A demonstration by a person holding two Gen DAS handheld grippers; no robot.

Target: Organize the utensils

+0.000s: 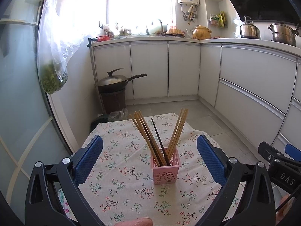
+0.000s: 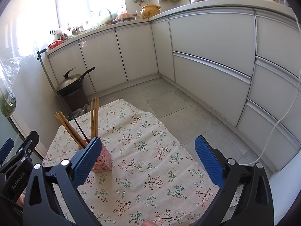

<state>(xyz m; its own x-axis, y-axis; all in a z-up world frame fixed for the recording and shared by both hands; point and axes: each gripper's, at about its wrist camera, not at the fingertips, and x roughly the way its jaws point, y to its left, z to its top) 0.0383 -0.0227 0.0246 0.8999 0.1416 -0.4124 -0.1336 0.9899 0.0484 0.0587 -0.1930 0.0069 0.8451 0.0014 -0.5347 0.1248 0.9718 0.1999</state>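
Chopsticks (image 1: 161,137) are stood upright in a pink perforated holder (image 1: 165,167), which is set on the floral tablecloth (image 1: 120,192) covering the counter. In the left wrist view the left gripper (image 1: 150,157) is seen with its blue fingers (image 1: 88,160) spread wide, nothing pinched between them; the holder is framed right between the two fingers but isn't touched by either. The bundle is split into a V: a bunch of light wooden sticks leaned to the left, a few more leaned to the right, and one dark stick (image 1: 159,137) stuck in the middle.

In the right wrist view the right gripper (image 2: 148,156) is also held wide open and empty, its fingers (image 2: 208,162) hovering over bare tablecloth (image 2: 143,150). The holder (image 2: 102,160) is partly hidden behind the left-hand finger there, so it can't be told whether it's touched. The left gripper's black body is caught at the left edge of that view.

Further back a lidded wok (image 1: 114,81) is sat on a dark bin (image 1: 112,101) by the white cabinets (image 1: 148,69)
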